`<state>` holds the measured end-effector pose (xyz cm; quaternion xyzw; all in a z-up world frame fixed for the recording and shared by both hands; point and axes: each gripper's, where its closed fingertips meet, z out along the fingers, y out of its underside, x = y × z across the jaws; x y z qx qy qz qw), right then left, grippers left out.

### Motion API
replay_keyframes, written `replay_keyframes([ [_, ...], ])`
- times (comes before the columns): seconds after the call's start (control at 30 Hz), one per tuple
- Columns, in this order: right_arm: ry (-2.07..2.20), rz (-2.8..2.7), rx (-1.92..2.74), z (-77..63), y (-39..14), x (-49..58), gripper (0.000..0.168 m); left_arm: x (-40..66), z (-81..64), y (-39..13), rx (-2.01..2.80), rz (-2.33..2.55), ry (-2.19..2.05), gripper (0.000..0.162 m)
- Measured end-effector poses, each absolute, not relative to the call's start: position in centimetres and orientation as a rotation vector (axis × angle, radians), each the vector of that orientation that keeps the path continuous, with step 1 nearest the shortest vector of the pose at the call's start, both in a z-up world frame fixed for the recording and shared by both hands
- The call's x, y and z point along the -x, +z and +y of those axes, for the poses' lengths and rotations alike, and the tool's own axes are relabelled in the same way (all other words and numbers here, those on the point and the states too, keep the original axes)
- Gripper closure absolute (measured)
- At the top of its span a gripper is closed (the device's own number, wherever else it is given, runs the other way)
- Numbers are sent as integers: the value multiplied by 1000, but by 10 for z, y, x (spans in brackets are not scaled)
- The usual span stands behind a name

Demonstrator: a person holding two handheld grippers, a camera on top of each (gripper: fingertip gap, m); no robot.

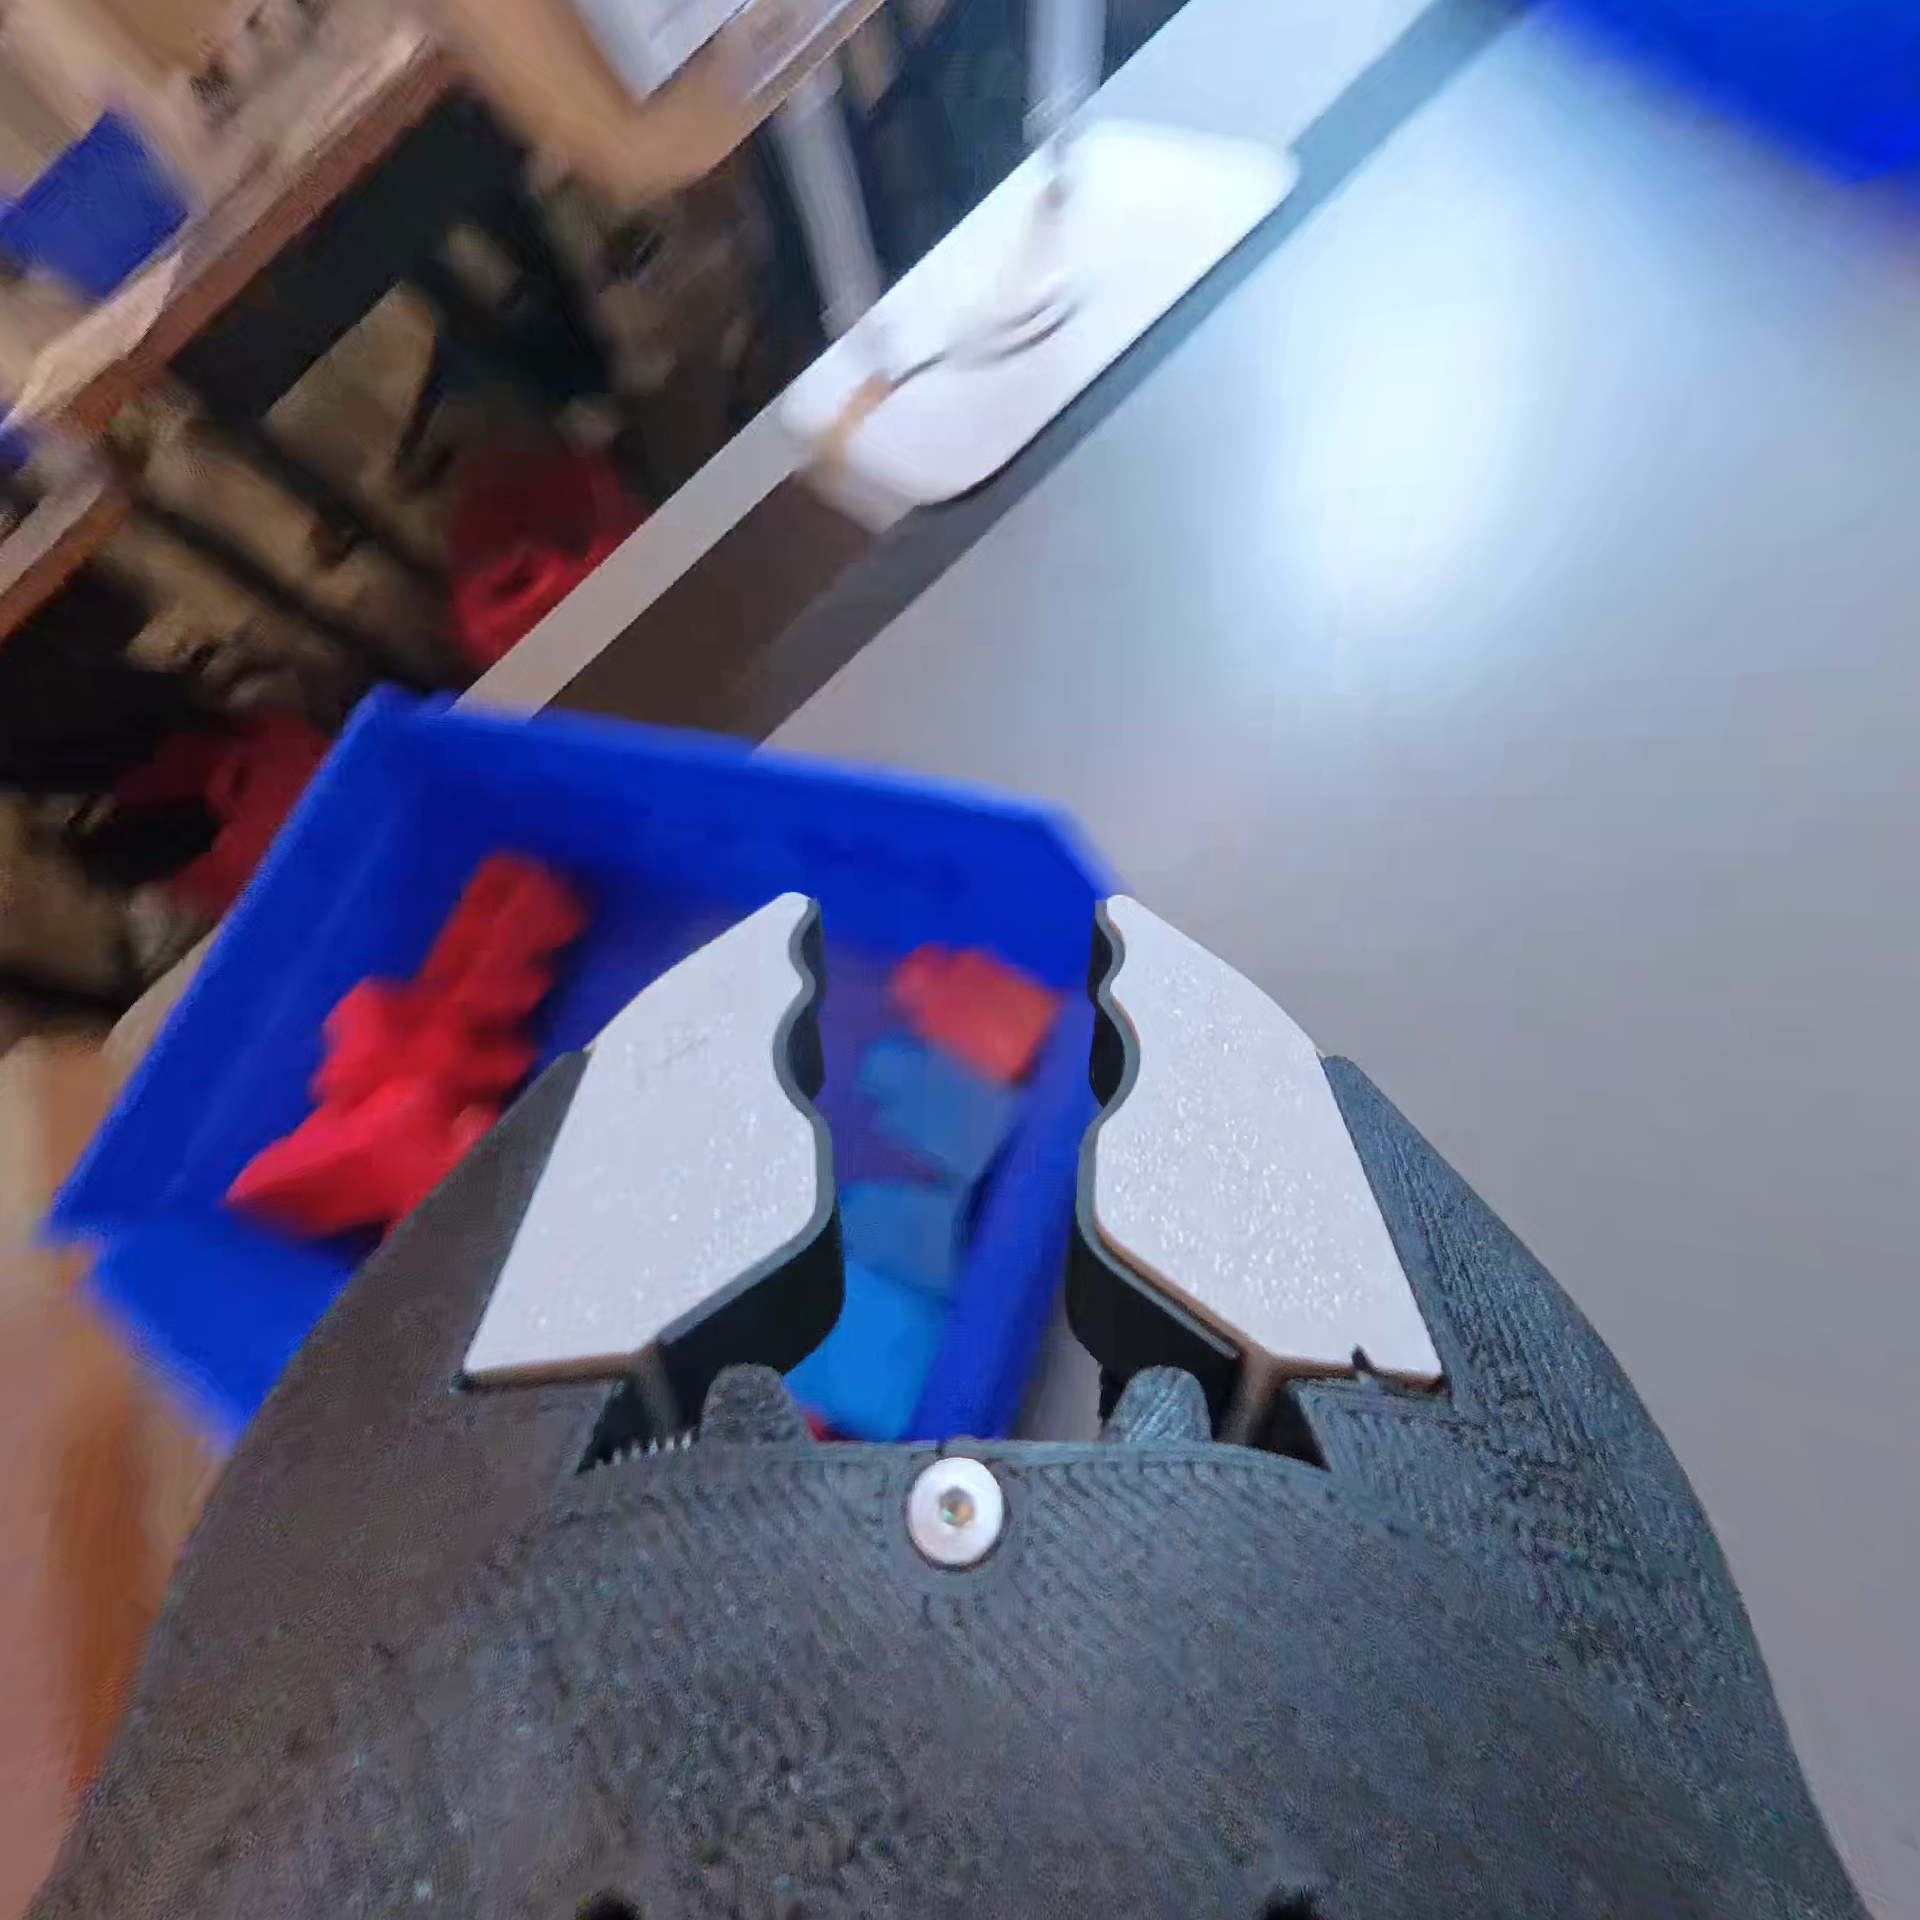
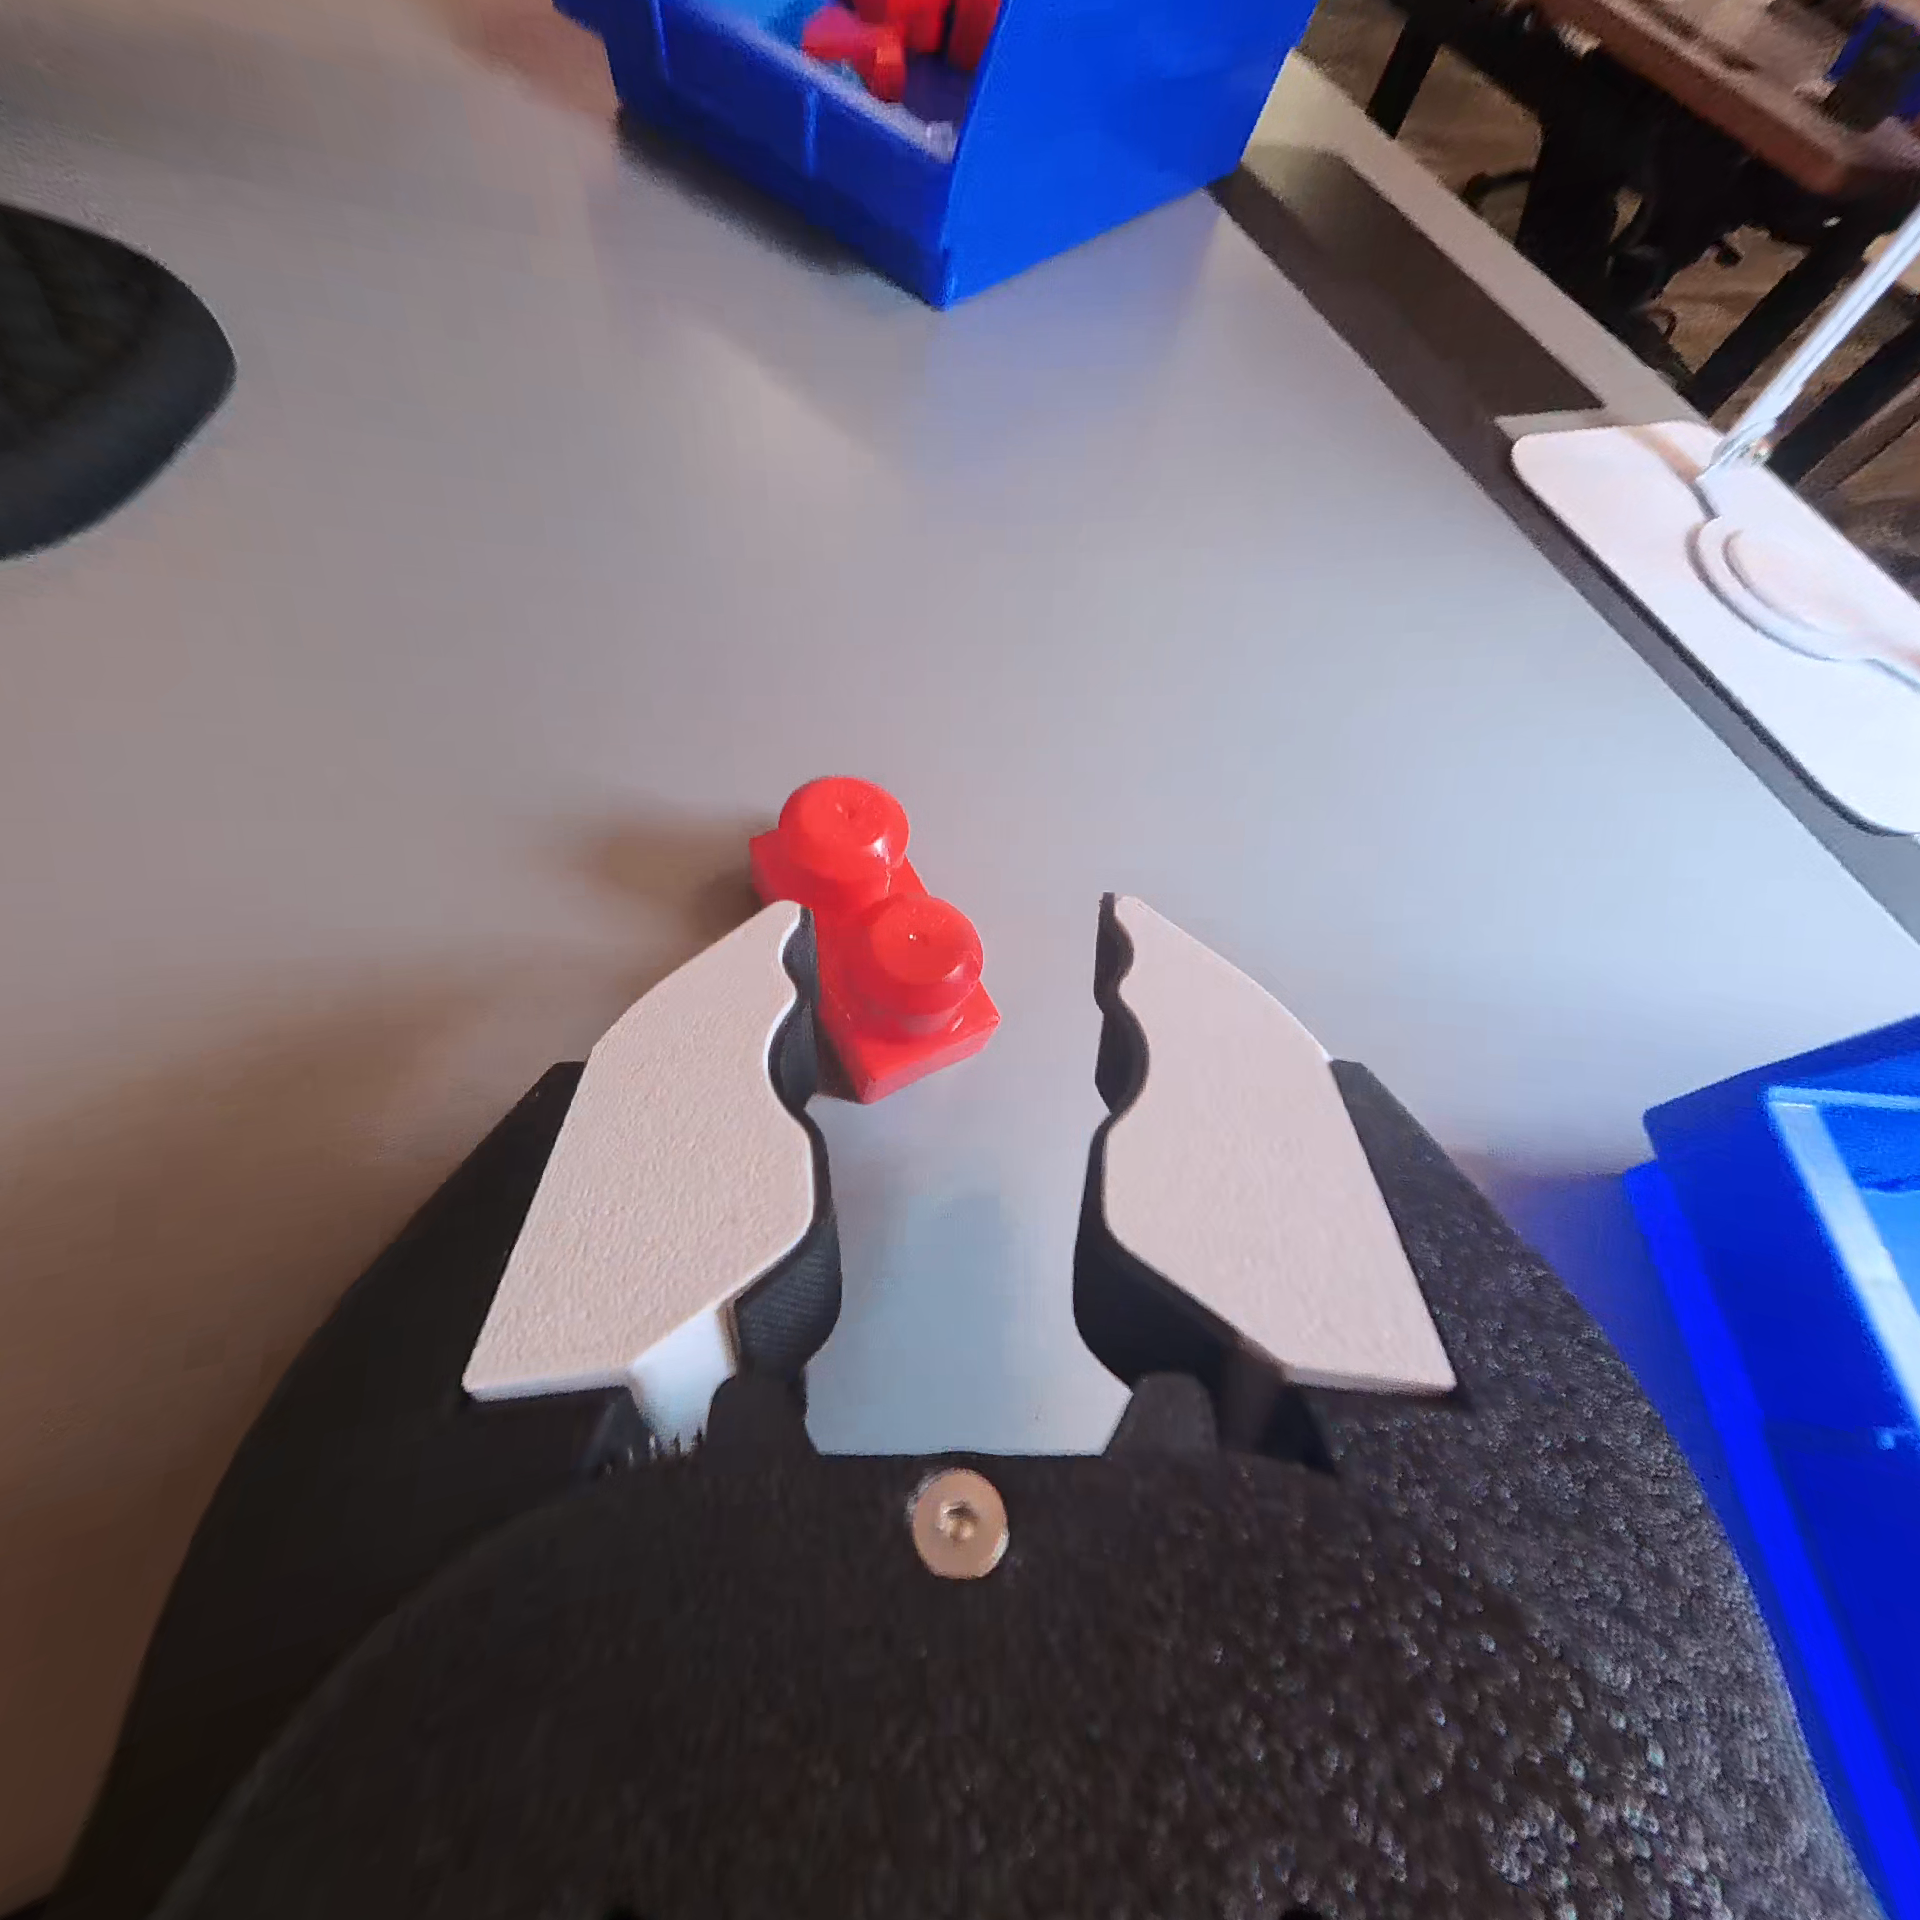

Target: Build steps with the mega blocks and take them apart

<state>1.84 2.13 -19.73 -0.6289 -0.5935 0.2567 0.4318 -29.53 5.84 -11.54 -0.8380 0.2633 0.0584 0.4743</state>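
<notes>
1. While my left hand-held gripper point(image 1: 956, 997) hangs open and empty over the blue bin point(image 1: 343, 935) of red and blue blocks, blur suggests it could clip the wall.
2. My right hand-held gripper point(image 2: 951, 997), open, straddles the red block point(image 2: 878, 956) on the table point(image 2: 1247, 675); off-centre, closing may skew it.
</notes>
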Motion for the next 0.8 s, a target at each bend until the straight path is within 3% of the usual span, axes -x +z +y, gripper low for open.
replay_keyframes([
  [0.17, 708, -1422, 1534, 16, -184, -20, 118, 390, 52, -152, 2477, 469, 101, 111],
  [0.4, 742, -1430, 1526, 11, -185, -19, 120, 390, 23, -197, 2855, 373, -237, 99],
  [0.6, 762, -1414, 1531, 10, -183, -19, 122, 399, 14, -216, 3054, 374, -3, 112],
  [0.67, 753, -1410, 1528, 10, -181, -20, 122, 390, 16, -216, 3047, 422, -8, 125],
  [0.8, 740, -1394, 1521, 11, -178, -23, 125, 389, 24, -211, 2967, 534, 104, 125],
])
